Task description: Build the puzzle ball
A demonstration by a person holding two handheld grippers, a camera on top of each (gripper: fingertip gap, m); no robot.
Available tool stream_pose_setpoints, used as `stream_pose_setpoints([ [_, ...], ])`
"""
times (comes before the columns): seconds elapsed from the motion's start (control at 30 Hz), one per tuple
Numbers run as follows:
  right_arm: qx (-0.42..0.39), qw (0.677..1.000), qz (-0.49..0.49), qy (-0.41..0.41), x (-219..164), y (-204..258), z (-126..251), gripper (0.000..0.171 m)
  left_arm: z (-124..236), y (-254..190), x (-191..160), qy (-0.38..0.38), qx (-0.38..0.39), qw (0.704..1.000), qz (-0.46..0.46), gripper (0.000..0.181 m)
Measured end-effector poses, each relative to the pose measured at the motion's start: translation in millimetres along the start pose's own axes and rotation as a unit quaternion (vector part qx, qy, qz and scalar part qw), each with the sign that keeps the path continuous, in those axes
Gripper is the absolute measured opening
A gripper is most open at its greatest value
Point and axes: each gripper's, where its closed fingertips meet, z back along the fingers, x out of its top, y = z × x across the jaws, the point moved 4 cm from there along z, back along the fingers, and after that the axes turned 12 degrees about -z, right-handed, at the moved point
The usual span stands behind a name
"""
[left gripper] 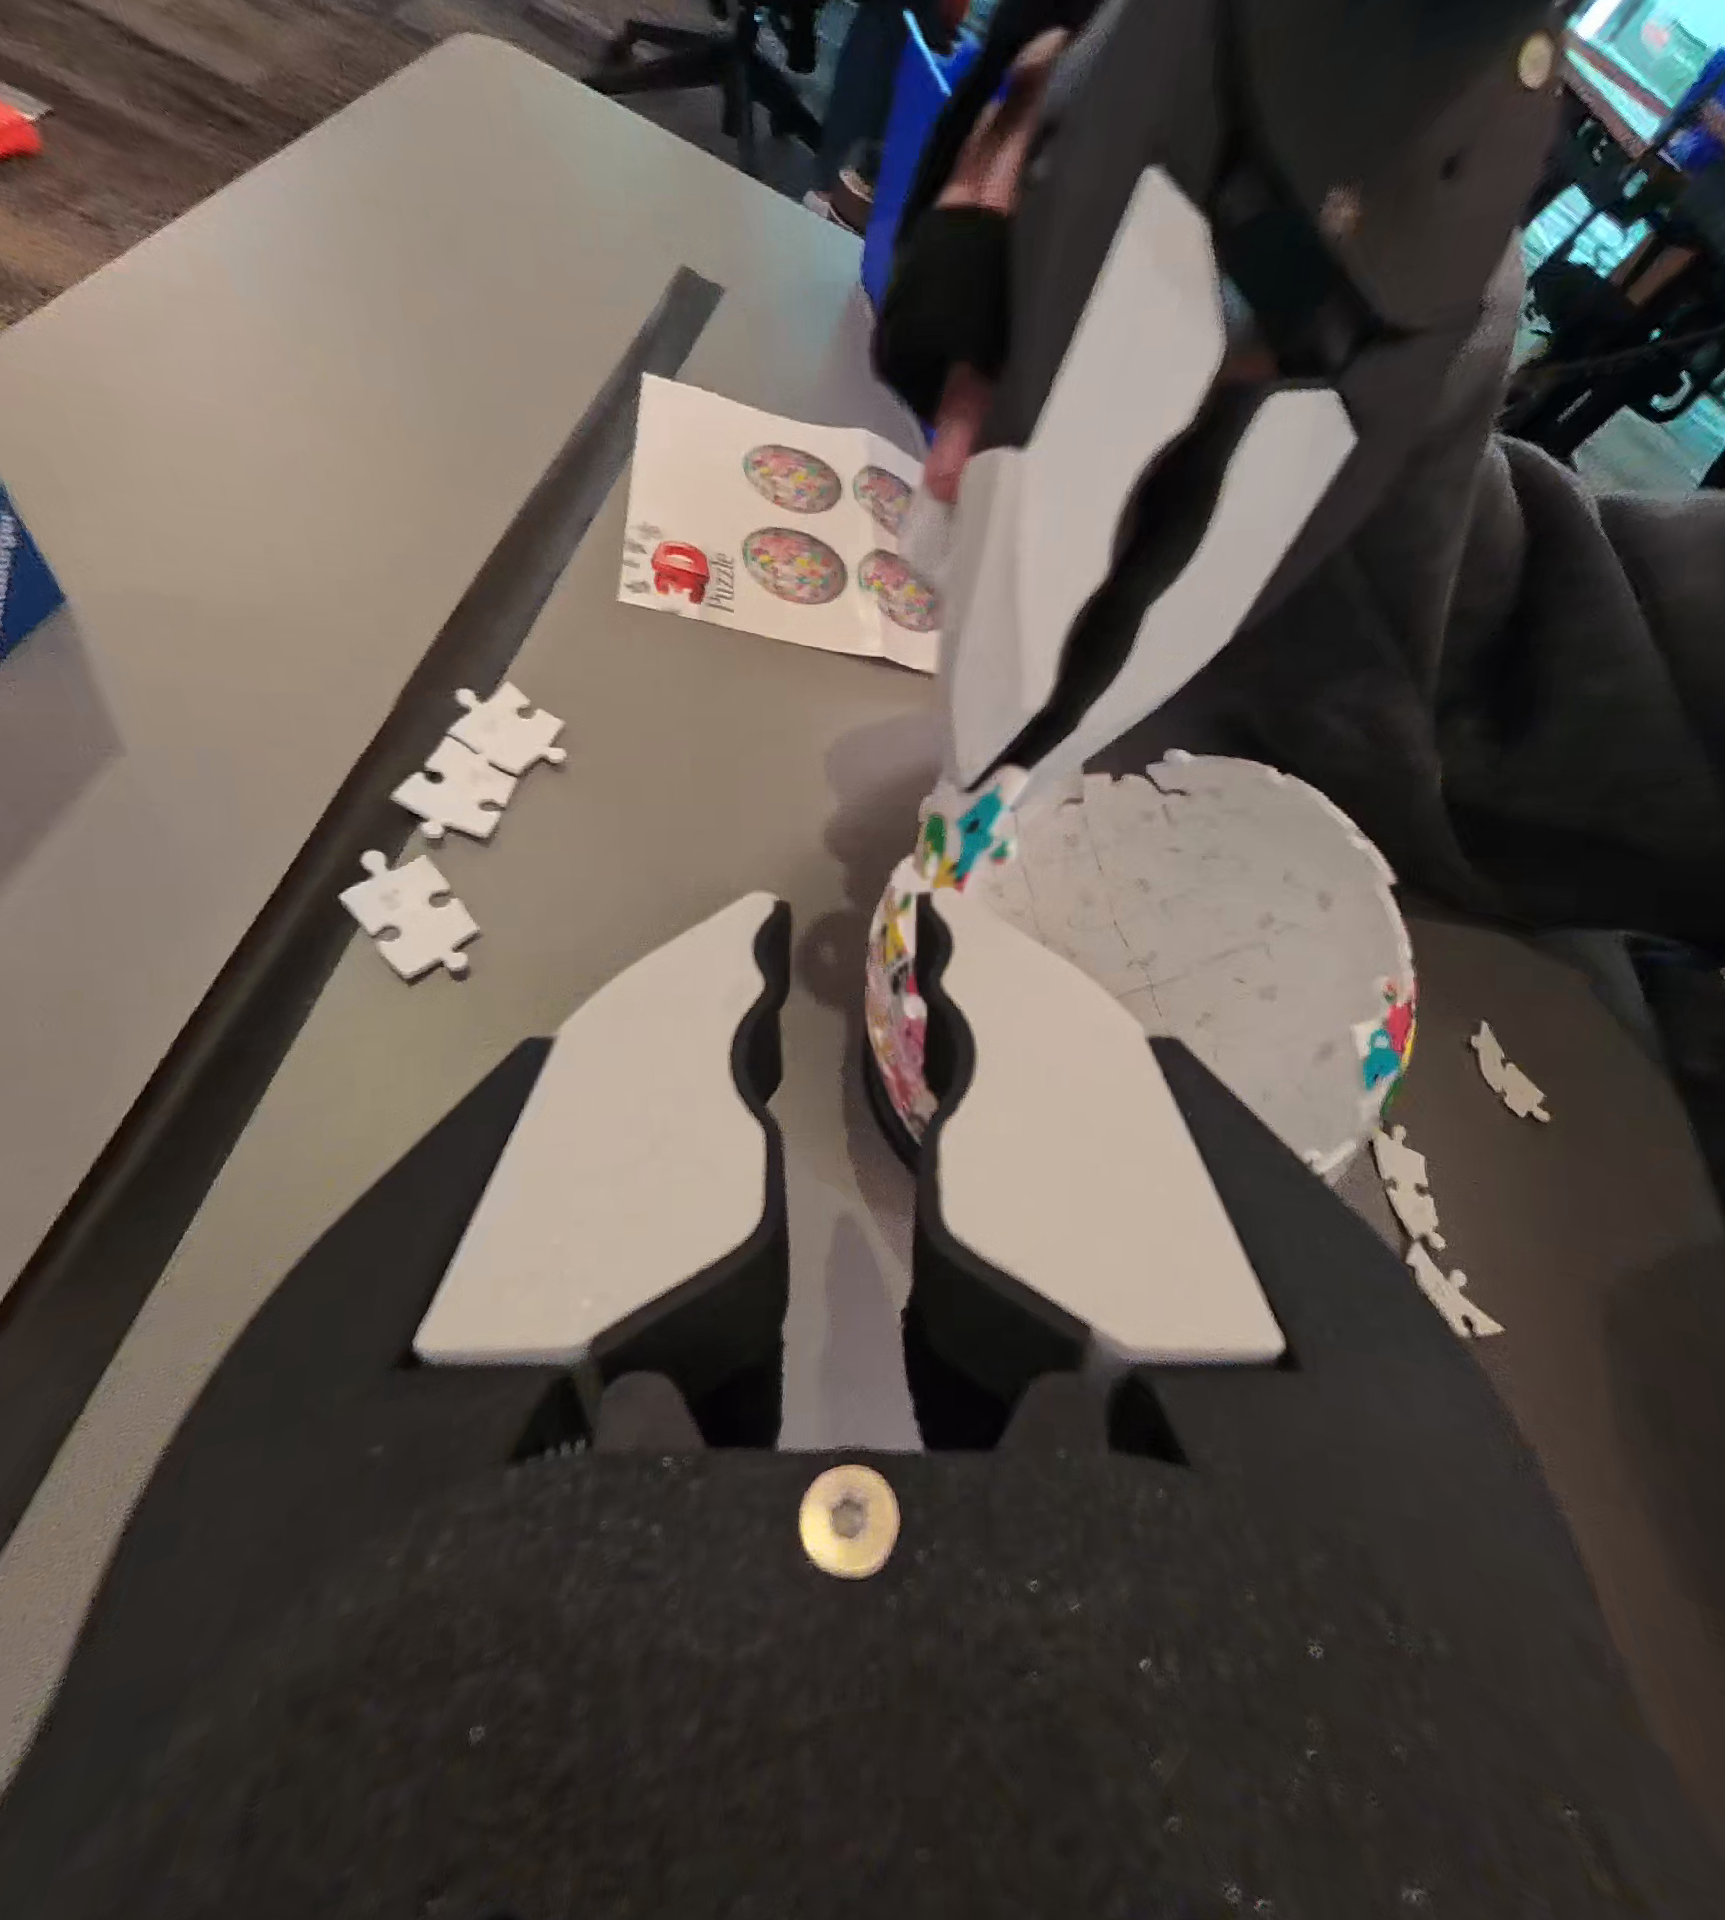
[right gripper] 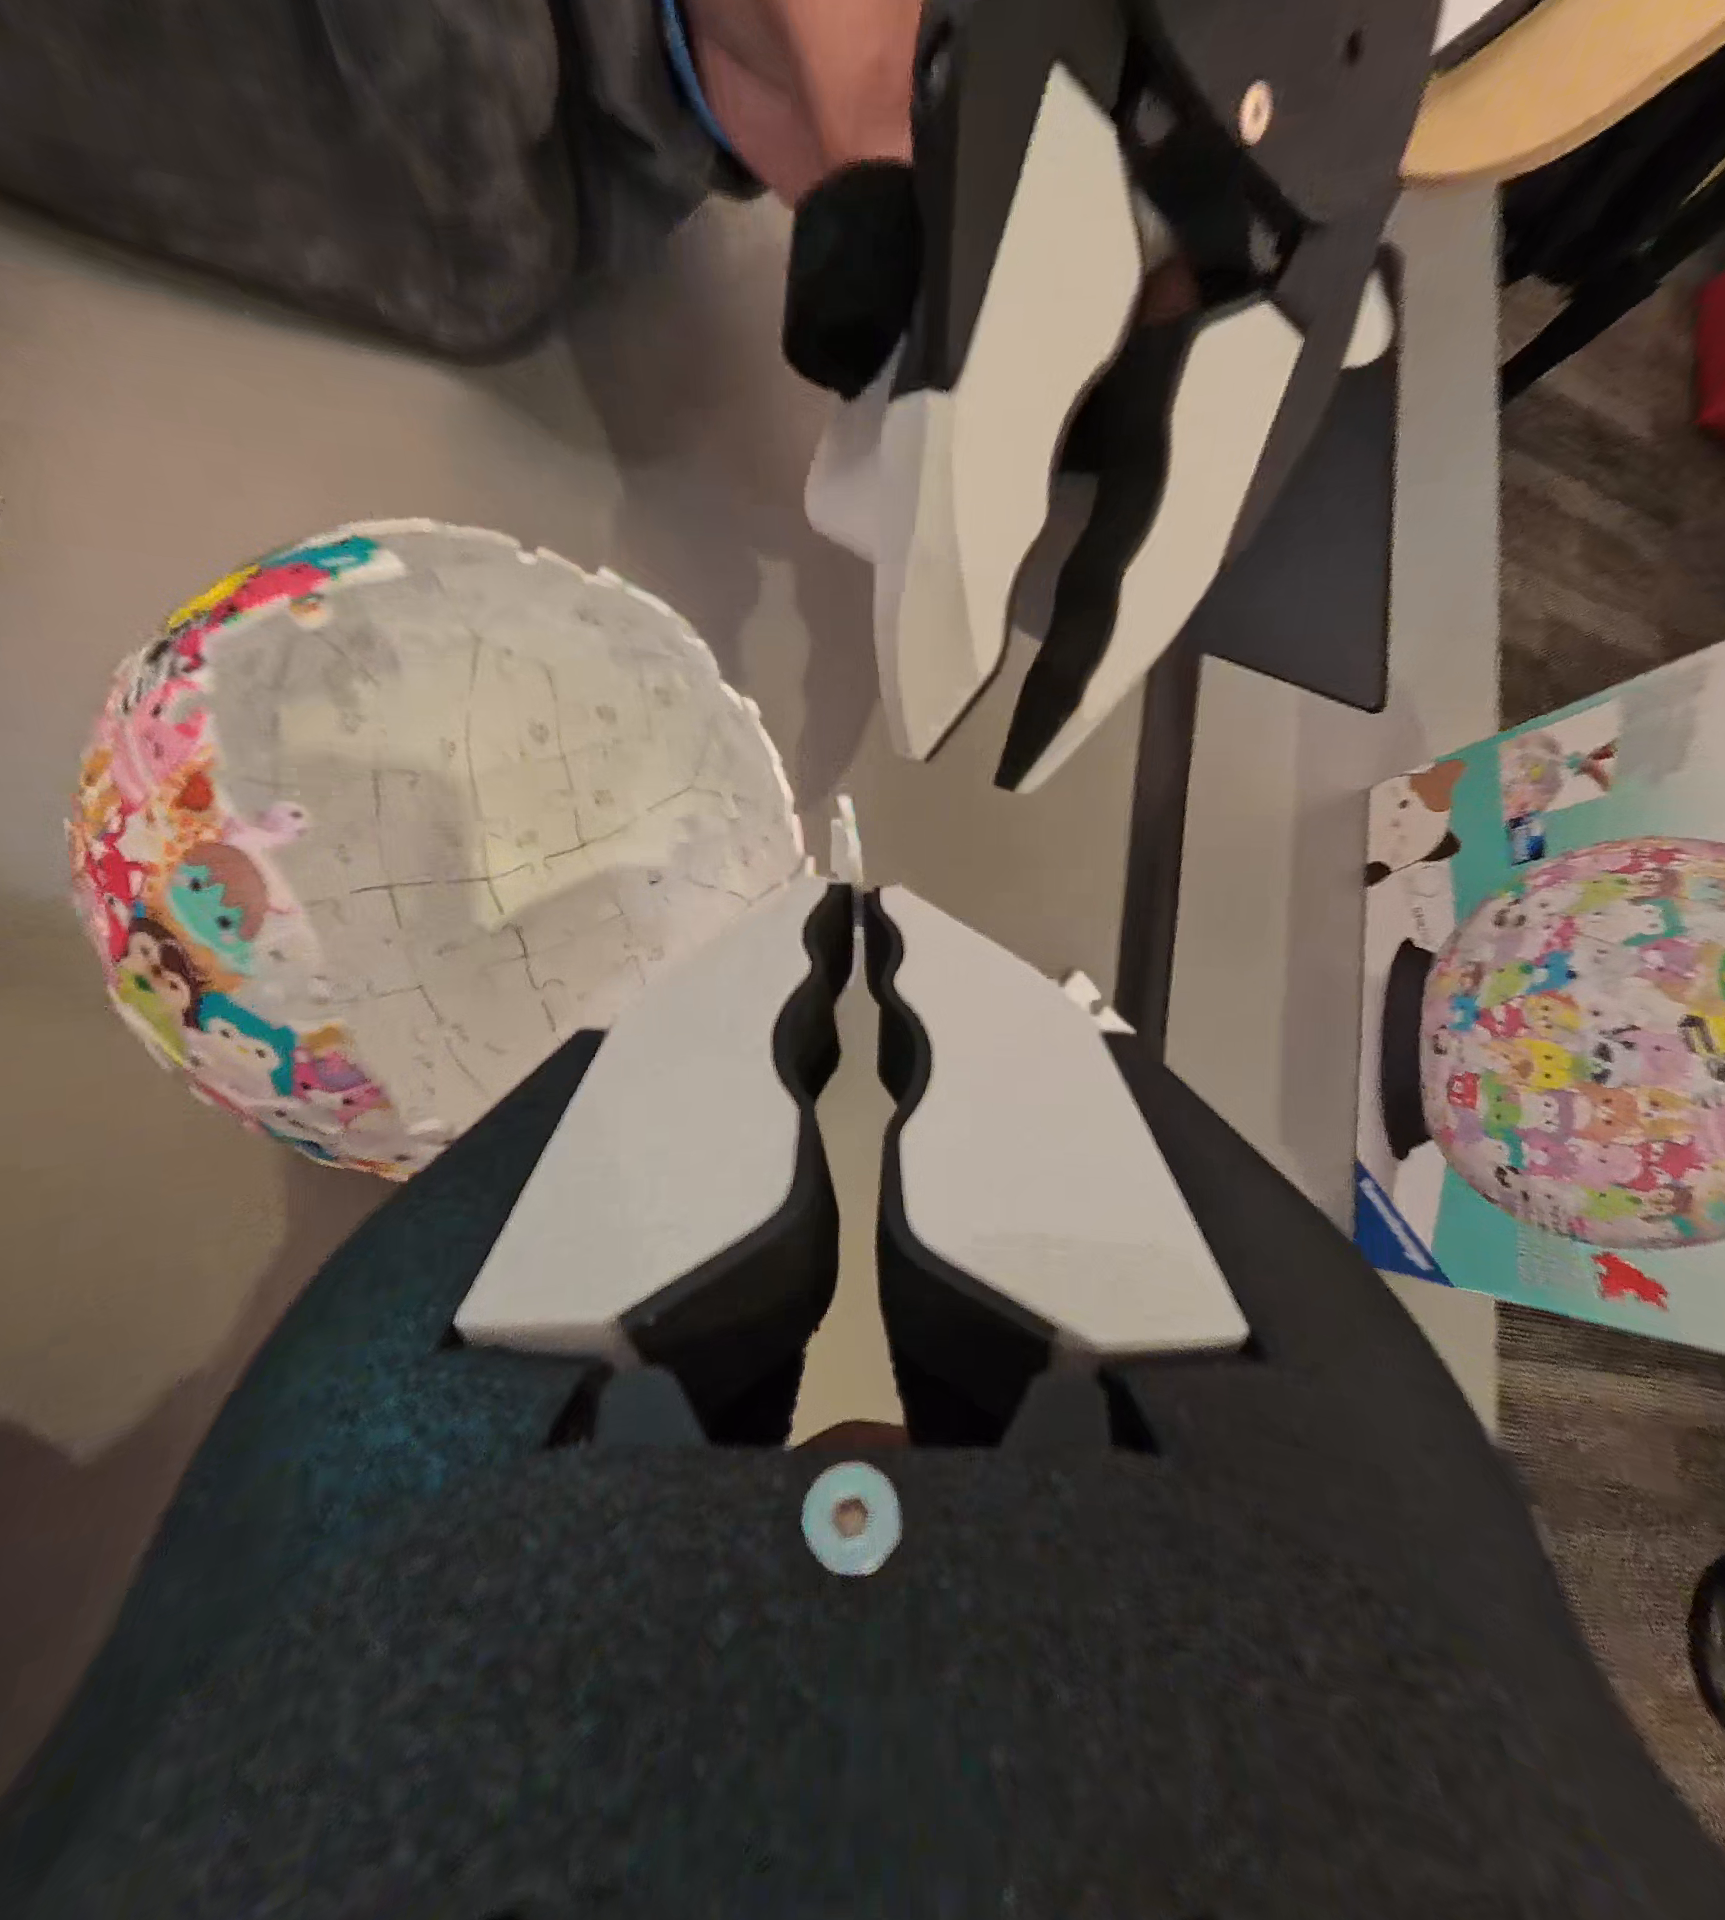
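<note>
The half-built puzzle ball [left gripper: 1201,935] lies on the grey table as an open shell, white inside and colourful outside. It also shows in the right wrist view [right gripper: 484,810]. My right gripper [right gripper: 858,894] is shut on a puzzle piece [right gripper: 845,831] and holds it at the shell's rim. In the left wrist view it [left gripper: 1003,774] comes down from above, with the piece's colourful face [left gripper: 972,831] at the rim. My left gripper [left gripper: 853,914] is open and empty, just beside the ball's outer wall. It hangs above the table in the right wrist view [right gripper: 983,758].
Three white loose pieces [left gripper: 463,769] lie left of the ball, and more [left gripper: 1419,1195] lie to its right. An instruction sheet [left gripper: 764,520] lies behind. The puzzle box [right gripper: 1606,1039] stands past a dark seam in the table [left gripper: 484,644]. A person's grey sleeve [left gripper: 1616,675] borders the table. My two grippers' fingertips are within a few centimetres of each other.
</note>
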Motion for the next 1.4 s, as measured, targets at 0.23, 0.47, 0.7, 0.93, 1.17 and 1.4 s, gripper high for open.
stream_pose_setpoints([
  [0.23, 0.026, 0.999, -0.024, 0.036, -7.3, -0.3, -3.6, 0.002, -4.8, 4.5, -5.9, 0.012, 0.026, 0.999, -0.027, 0.000],
  [0.47, 0.000, 0.998, -0.008, 0.069, -4.7, 3.5, -2.1, 0.002, -31.1, 13.1, -23.4, 0.075, 0.021, 0.996, -0.039, 0.000],
  [0.7, -0.014, 0.996, 0.005, 0.087, -4.3, 5.1, -7.7, 0.002, -43.0, 14.2, -25.1, 0.090, 0.006, 0.995, -0.039, 0.000],
  [0.93, -0.019, 0.996, 0.011, 0.091, -4.1, 6.0, -8.9, 0.002, -47.8, 10.3, -28.8, 0.100, -0.004, 0.994, -0.041, 0.000],
  [1.17, -0.021, 0.995, 0.013, 0.096, -4.8, 6.1, -13.1, 0.002, -50.1, 6.6, -29.1, 0.104, -0.007, 0.994, -0.043, 0.000],
  [1.4, -0.025, 0.995, 0.016, 0.098, -3.8, 6.3, -14.2, 0.002, -49.6, 6.2, -29.6, 0.104, -0.009, 0.994, -0.040, 0.000],
])
